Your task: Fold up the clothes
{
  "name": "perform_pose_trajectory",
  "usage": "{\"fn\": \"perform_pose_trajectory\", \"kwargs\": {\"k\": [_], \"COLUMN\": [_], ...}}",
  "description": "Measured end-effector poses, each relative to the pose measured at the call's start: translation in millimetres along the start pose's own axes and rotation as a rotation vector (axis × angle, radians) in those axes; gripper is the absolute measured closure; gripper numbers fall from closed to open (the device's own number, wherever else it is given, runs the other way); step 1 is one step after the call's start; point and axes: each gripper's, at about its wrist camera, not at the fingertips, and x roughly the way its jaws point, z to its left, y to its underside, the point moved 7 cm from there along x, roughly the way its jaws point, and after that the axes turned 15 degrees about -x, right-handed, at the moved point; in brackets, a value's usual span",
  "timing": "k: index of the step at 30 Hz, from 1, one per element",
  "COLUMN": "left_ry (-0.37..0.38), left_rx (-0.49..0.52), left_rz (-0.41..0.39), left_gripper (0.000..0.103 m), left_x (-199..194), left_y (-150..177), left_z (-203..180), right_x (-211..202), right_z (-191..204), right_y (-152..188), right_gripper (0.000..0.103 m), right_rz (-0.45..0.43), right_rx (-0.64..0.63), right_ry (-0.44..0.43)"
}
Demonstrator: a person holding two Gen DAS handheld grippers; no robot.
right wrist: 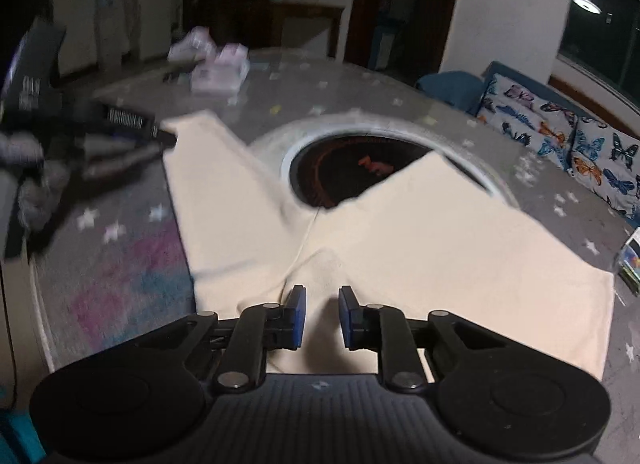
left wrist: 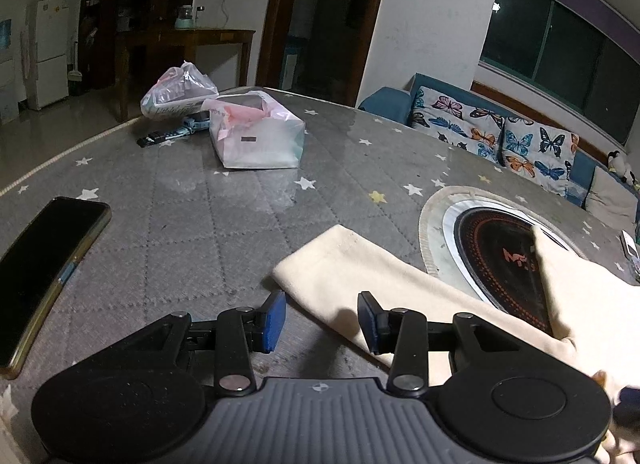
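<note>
Lying spread across the near part of the grey star-patterned table cover (left wrist: pixel 240 199), the cream trousers (right wrist: pixel 420 248) have their two legs splayed towards the far side, one leg running off to the left and the other crossing the edge of the round black cooktop (right wrist: pixel 352 171) set into the table. Both hand-held tools are low over the cloth, which looks like the start of a fold: the garment is flat and nothing is doubled over yet. At the left, the left gripper (left wrist: pixel 322 322) sits over the near edge of the left leg, close to its hem, with its blue pads parted and nothing pinched between them; I would guess it is placed there so the leg can be picked up by its end. The right gripper (right wrist: pixel 322 318) hangs over the waist end, just beside the loose drawstring (right wrist: pixel 300 252), its pads narrowly apart with only bare cloth showing in the gap, so it has no hold yet. A phone (left wrist: pixel 44 276) lies near on the far left, and a white bag (left wrist: pixel 260 135) with pink tissue stands well away on the far side, clear of the working area.
</note>
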Motion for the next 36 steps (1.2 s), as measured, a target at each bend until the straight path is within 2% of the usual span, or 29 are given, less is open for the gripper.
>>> {"fn": "perform_pose_trajectory", "kwargs": {"k": [2, 6, 8, 10, 12, 15, 22, 25, 29, 31, 34, 36], "left_ry": [-0.003, 0.000, 0.000, 0.000, 0.000, -0.001, 0.001, 0.004, 0.010, 0.012, 0.012, 0.011], "left_rx": [-0.005, -0.007, -0.006, -0.005, -0.004, -0.004, -0.009, -0.016, -0.033, -0.040, -0.063, -0.087], "left_rz": [0.001, 0.001, 0.005, 0.005, 0.005, 0.002, -0.002, -0.003, -0.010, -0.015, -0.023, -0.025], "left_gripper": [0.060, 0.060, 0.060, 0.060, 0.060, 0.060, 0.062, 0.062, 0.062, 0.067, 0.078, 0.094], "left_x": [1, 2, 3, 3, 3, 4, 6, 7, 9, 10, 12, 14], "left_y": [-1, 0, 1, 1, 1, 1, 1, -1, -2, -2, -4, -6], "left_z": [1, 0, -1, -1, -2, -2, -2, -1, 0, 1, 4, 7], "right_x": [-9, -12, -8, -1, 0, -9, -9, -19, -20, -22, -27, -32], "right_z": [-4, 9, 19, 25, 27, 28, 29, 16, 3, 1, 0, -2], "right_y": [-3, -1, 2, 6, 6, 1, 5, -1, 2, 5, 8, 10], "right_gripper": [0.085, 0.085, 0.085, 0.095, 0.098, 0.098, 0.093, 0.092, 0.092, 0.092, 0.092, 0.092], "right_rz": [-0.020, -0.018, -0.007, 0.005, -0.003, -0.040, -0.035, -0.062, -0.051, -0.048, -0.048, -0.052], "right_rx": [0.018, 0.021, 0.006, 0.013, 0.020, 0.003, 0.017, 0.045, 0.073, 0.081, 0.077, 0.080], "right_ry": [-0.006, -0.115, -0.142, -0.147, -0.145, -0.149, -0.183, -0.142, -0.102, -0.091, -0.070, -0.057]}}
